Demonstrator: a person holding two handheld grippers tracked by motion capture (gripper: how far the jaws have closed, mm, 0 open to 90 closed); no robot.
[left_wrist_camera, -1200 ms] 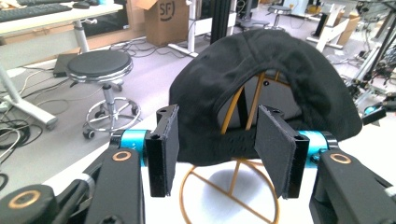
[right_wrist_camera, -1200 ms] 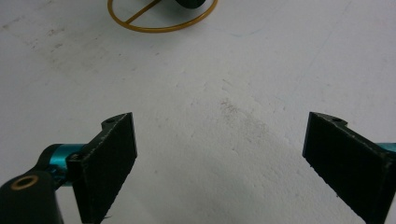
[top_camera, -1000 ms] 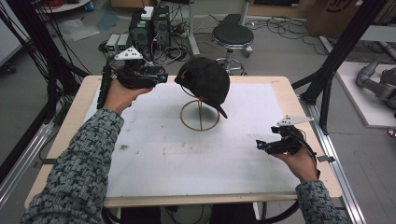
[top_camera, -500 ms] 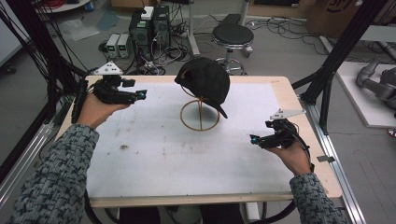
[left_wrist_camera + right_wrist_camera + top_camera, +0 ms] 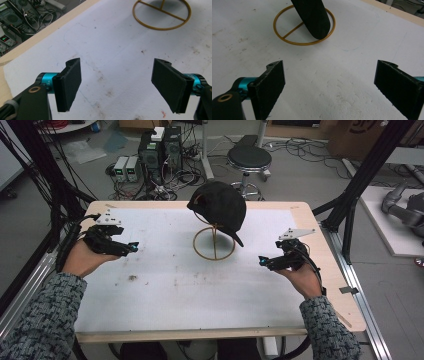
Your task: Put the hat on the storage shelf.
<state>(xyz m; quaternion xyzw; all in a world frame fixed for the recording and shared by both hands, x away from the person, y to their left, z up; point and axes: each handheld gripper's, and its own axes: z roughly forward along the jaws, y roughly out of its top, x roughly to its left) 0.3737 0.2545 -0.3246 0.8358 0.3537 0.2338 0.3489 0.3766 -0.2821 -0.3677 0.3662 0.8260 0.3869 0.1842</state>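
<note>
Cap [image 5: 220, 209] sits on gold wire stand [image 5: 214, 244] at centre-back of surface [image 5: 165, 300], brim pointing down toward the right side. Left claw [image 5: 131, 248] and right claw [image 5: 263, 262] both spread wide, empty, well apart from it. Judgement: if lifting, pinch brim, raise straight up so ring base doesn't tip

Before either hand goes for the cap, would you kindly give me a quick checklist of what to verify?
1. Left tool open, nothing held: ok.
2. Right tool open, nothing held: ok.
3. Black cap sitting on the gold wire stand: ok.
4. Mat between each tool and the stand free of objects: ok.
5. Stand's ring base flat on the white mat: ok.
6. Cap's seating firm enough against a nudge: cannot tell.
</note>
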